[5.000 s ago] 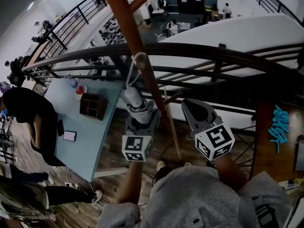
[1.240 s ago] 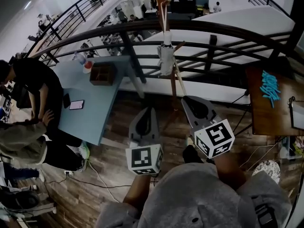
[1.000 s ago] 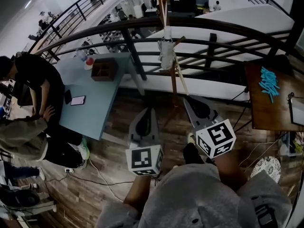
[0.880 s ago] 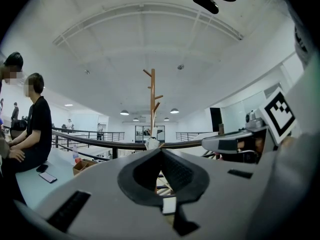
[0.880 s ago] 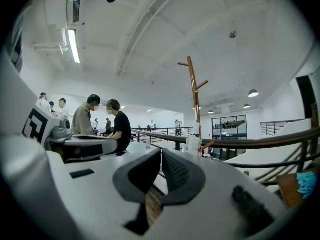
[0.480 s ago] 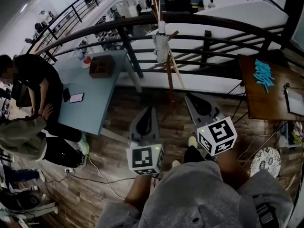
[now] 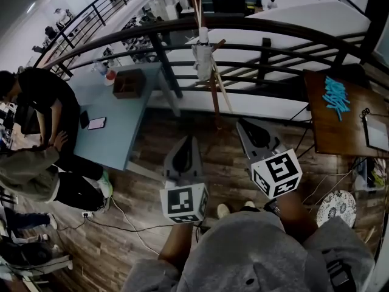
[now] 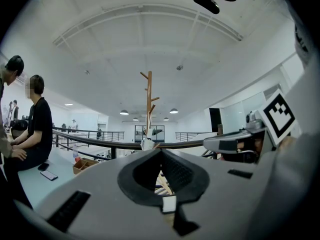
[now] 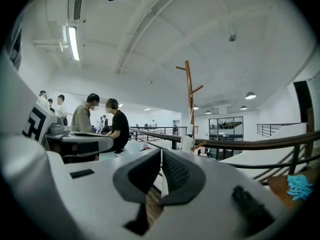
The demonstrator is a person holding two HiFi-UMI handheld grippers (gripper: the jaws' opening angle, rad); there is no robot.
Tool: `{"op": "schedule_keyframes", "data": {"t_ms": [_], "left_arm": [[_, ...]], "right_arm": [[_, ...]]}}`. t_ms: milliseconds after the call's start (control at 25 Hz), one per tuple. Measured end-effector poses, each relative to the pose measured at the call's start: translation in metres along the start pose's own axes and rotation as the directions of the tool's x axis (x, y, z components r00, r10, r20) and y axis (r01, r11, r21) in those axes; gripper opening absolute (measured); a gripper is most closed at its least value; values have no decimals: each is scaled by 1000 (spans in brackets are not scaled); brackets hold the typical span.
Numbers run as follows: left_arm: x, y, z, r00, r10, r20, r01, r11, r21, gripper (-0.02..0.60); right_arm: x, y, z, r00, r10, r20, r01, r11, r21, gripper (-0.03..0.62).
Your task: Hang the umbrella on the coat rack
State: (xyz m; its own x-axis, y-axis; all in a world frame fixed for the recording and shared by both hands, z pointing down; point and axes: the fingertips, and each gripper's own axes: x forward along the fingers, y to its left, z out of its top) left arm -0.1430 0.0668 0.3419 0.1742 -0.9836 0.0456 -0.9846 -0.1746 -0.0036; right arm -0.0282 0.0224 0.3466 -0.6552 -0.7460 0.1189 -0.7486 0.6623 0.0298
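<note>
Umbrella, folded and pale, hangs upright against the pole of the wooden coat rack, well ahead of both grippers and slightly nearer the right one's line. The left gripper has its jaws pressed together with nothing between them. The right gripper beside it likewise has its jaw tips meeting on nothing. Both point level toward the rack.

Ahead and to the left of the left gripper, a compartmented wooden box sits on a blue table; its contents are too dark to tell. A phone lies on the same table, nearer to a person in black who leans there.

A dark railing runs across just behind the rack. To the right of the right gripper, a brown table carries a heap of blue pieces.
</note>
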Motion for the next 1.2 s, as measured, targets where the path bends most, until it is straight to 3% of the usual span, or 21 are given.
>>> {"op": "schedule_keyframes", "data": {"t_ms": [560, 1200], "left_arm": [[14, -76, 4, 999, -17, -50, 17, 1000, 7, 15], [25, -82, 2, 999, -10, -42, 11, 1000, 27, 15]], "right_arm": [[-50, -57, -12, 1000, -13, -28, 14, 999, 40, 28], [-46, -70, -12, 1000, -9, -11, 10, 999, 31, 28]]}}
